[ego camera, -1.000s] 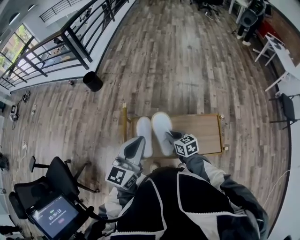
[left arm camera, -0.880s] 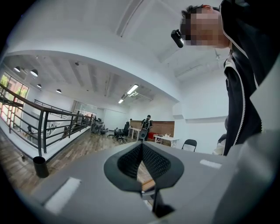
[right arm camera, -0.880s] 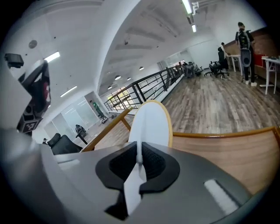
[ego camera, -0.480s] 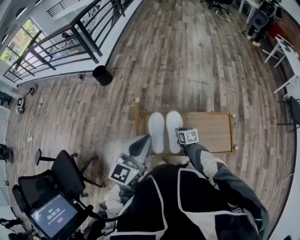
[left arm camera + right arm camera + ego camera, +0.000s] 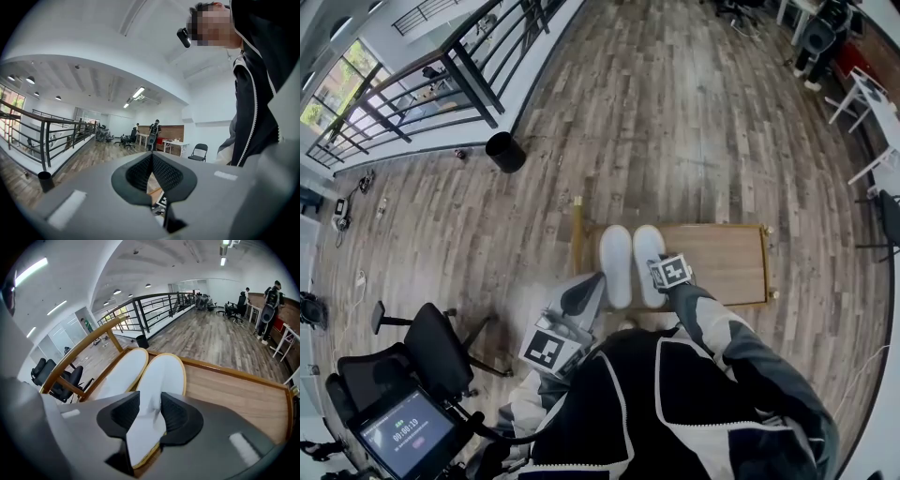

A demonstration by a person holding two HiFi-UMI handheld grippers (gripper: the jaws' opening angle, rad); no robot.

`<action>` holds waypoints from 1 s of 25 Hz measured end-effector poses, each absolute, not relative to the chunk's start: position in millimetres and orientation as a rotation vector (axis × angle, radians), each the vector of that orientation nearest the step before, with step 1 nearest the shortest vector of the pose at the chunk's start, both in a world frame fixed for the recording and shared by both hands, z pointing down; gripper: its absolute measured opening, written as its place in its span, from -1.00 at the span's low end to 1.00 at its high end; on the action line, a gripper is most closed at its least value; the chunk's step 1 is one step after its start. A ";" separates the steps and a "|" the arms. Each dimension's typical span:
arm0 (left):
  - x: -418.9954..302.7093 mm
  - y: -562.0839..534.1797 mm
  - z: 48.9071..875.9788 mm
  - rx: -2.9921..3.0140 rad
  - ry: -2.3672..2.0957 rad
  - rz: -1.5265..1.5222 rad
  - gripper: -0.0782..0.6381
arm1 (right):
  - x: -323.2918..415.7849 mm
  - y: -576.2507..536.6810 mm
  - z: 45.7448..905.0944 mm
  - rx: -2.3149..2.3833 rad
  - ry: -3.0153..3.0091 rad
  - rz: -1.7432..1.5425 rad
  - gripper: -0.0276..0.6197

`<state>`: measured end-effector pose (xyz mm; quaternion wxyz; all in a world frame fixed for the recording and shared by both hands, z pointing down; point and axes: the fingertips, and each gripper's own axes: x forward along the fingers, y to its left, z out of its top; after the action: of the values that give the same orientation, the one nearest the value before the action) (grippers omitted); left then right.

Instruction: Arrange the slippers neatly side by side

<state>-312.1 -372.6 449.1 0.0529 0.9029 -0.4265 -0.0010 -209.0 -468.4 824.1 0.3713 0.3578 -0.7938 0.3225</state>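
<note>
A grey-brown wood-plank floor (image 5: 675, 112) spreads under a low rectangular wooden bench (image 5: 722, 267) with a raised rim. At the bench's left end lie two white fabric slippers with tan-edged soles, the left slipper (image 5: 614, 262) and the right slipper (image 5: 647, 248). They sit close side by side with long axes parallel, toes pointing away from the person and heels toward the near rim. The right tool (image 5: 150, 412) tilts down over the right slipper's heel. Its jaws have just been opening and stand apart, released, with the heel fabric between them. The left tool (image 5: 151, 172) is clenched on nothing, pointing level beside the person's body.
</note>
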 end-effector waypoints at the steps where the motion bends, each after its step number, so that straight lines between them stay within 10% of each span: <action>1: -311.9 -373.0 447.8 2.747 -1.297 -0.013 -0.73 | -209.5 -467.5 823.5 0.912 -2.039 0.833 -0.48; 11: -306.0 -377.6 452.8 2.725 -1.272 0.012 -0.73 | -213.9 -471.3 783.3 0.935 -2.143 0.842 -0.37; 19: -279.7 -387.4 437.3 2.741 -1.207 -0.035 -0.73 | -213.8 -465.6 602.6 0.975 -2.641 0.764 -0.90; 25: -244.9 -387.6 419.2 2.810 -1.116 -0.026 -0.73 | -175.2 -425.1 465.7 0.976 -2.924 0.312 -0.90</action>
<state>-244.9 -387.6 419.2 0.0591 0.9277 -0.3686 -0.0087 -175.2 -425.1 465.7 0.0216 0.3148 -0.9436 0.1005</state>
